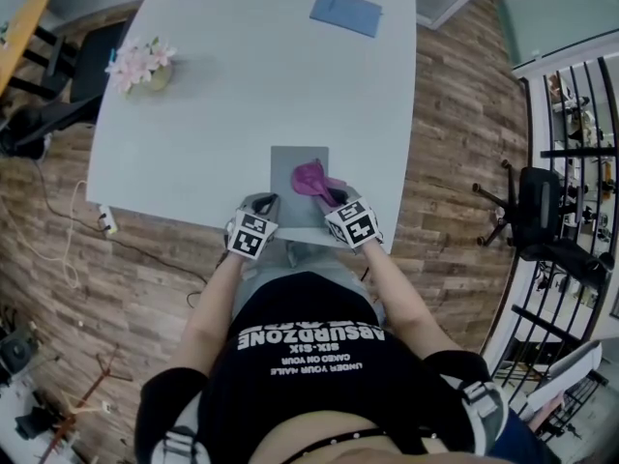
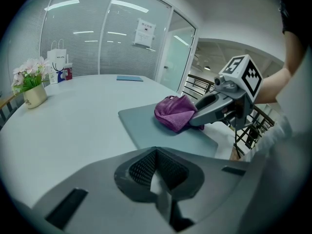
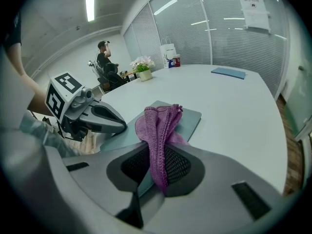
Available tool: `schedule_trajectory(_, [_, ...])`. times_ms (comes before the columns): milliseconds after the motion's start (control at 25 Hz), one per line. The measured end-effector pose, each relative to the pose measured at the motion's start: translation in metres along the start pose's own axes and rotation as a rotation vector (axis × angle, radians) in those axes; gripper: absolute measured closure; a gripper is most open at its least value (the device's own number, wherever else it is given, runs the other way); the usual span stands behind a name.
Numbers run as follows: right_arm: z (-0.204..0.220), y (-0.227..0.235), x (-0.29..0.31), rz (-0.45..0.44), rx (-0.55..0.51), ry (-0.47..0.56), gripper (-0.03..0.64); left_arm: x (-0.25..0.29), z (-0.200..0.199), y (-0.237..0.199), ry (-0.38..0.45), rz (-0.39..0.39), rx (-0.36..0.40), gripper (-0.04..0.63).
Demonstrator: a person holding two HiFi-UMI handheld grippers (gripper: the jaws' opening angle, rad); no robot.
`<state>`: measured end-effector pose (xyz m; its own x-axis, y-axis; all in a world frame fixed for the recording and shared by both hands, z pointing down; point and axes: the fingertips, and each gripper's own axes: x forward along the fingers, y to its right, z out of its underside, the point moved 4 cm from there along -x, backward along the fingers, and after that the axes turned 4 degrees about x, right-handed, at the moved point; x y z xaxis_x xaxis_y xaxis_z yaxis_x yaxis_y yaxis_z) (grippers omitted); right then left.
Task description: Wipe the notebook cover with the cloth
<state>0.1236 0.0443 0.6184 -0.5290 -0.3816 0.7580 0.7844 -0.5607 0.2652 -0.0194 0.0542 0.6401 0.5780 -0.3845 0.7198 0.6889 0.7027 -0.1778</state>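
Observation:
A grey notebook lies flat at the near edge of the white table. A crumpled purple cloth rests on its right half. My right gripper is shut on the cloth, which hangs up between its jaws over the notebook. My left gripper is shut and sits at the notebook's near left corner, with nothing clearly between its jaws. In the left gripper view the cloth and right gripper lie on the notebook ahead.
A blue booklet lies at the table's far right. A pot of pink flowers stands at the far left. A black office chair and a railing are to the right. A person sits far behind.

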Motion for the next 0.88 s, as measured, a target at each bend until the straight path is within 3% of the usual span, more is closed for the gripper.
schedule_trajectory(480, [0.001, 0.003, -0.001, -0.029, 0.017, -0.002, 0.54, -0.003, -0.001, -0.002, -0.036, 0.045, -0.037, 0.58])
schedule_trajectory(880, [0.001, 0.004, 0.0, -0.034, 0.036, 0.0, 0.541, -0.021, 0.029, 0.012, -0.082, 0.057, -0.042, 0.58])
